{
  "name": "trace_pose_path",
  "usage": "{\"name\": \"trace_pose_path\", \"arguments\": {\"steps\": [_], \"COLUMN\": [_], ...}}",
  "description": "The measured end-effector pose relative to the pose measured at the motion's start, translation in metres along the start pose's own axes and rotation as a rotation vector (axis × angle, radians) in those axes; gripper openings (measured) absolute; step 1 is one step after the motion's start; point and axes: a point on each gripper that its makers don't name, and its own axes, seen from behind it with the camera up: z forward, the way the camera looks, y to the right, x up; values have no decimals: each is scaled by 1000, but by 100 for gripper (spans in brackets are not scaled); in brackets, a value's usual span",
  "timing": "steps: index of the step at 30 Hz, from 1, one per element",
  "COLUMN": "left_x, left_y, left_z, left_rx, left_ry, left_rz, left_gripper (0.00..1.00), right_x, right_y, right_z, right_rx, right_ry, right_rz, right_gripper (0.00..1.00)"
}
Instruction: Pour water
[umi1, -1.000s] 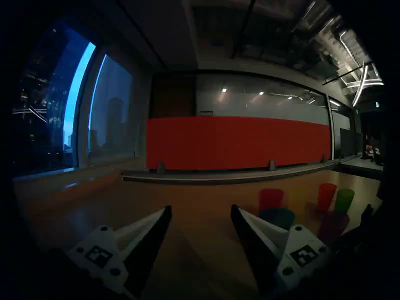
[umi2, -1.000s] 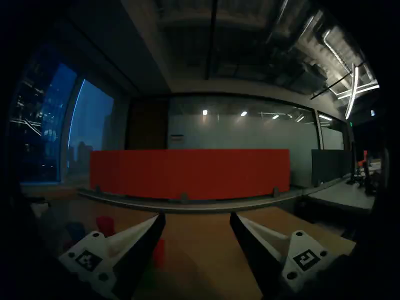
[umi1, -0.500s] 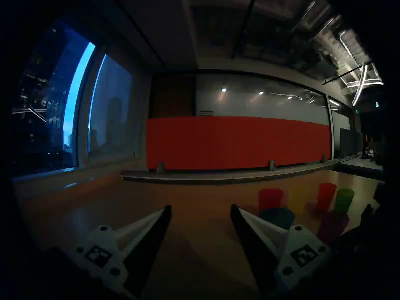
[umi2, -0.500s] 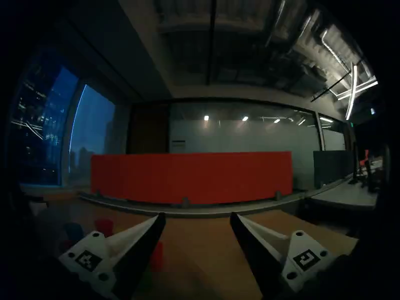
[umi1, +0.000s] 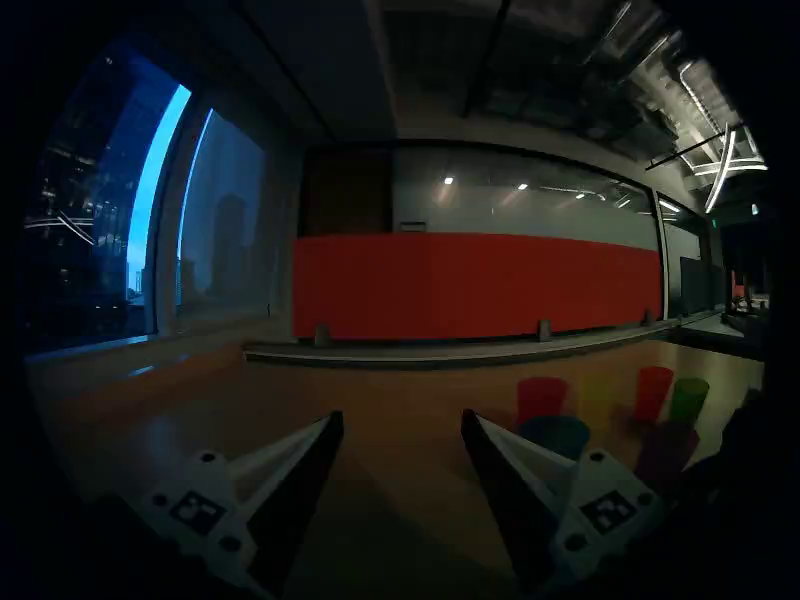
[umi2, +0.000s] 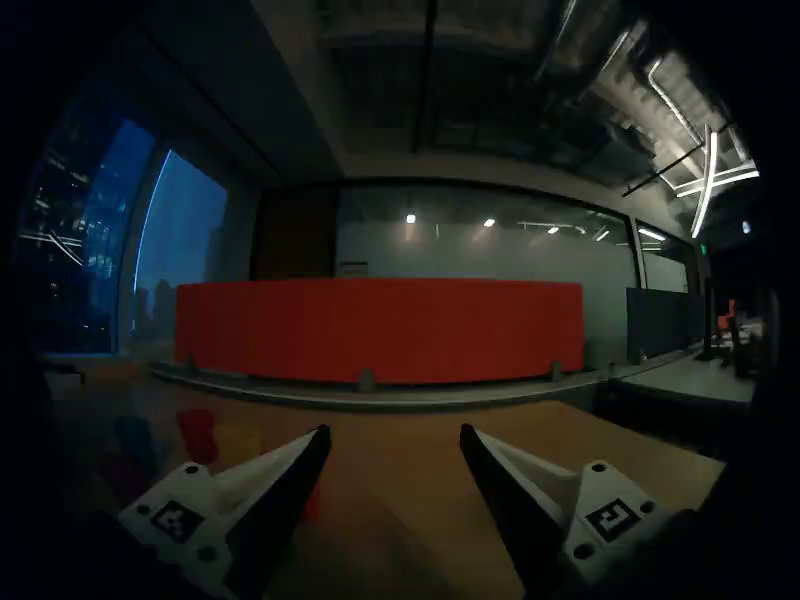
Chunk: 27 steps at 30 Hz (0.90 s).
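Note:
In the left gripper view my left gripper (umi1: 400, 430) stands open over a wooden table (umi1: 400, 400), nothing between its fingers. Several plastic cups stand to its right: a red cup (umi1: 541, 398), a teal cup (umi1: 556, 434) partly behind the right finger, an orange-red cup (umi1: 653, 392), a green cup (umi1: 688, 398) and a dark purple cup (umi1: 665, 452). In the right gripper view my right gripper (umi2: 392, 445) is open and empty above the same table (umi2: 400, 440). A red cup (umi2: 196, 432) and a dim blue cup (umi2: 133, 440) stand at its left.
A long red partition (umi1: 475, 285) runs along the table's far edge, with a glass wall behind it. Large windows (umi1: 110, 220) fill the left side. The room is very dim. Another desk (umi2: 680, 380) stands at the right.
The right gripper view has tipped downward a little since half a second ago, so the partition and cups sit higher in it. The left gripper has hardly moved.

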Motion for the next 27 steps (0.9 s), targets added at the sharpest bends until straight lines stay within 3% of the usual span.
{"name": "trace_pose_path", "arguments": {"steps": [27], "left_x": [0], "left_y": [0], "left_z": [1], "left_rx": [0], "left_ry": [0], "left_rz": [0], "left_gripper": [87], "right_x": [-34], "right_y": [4], "right_z": [7], "right_rx": [-13], "right_ry": [-76], "right_rz": [1], "right_gripper": [100]}}
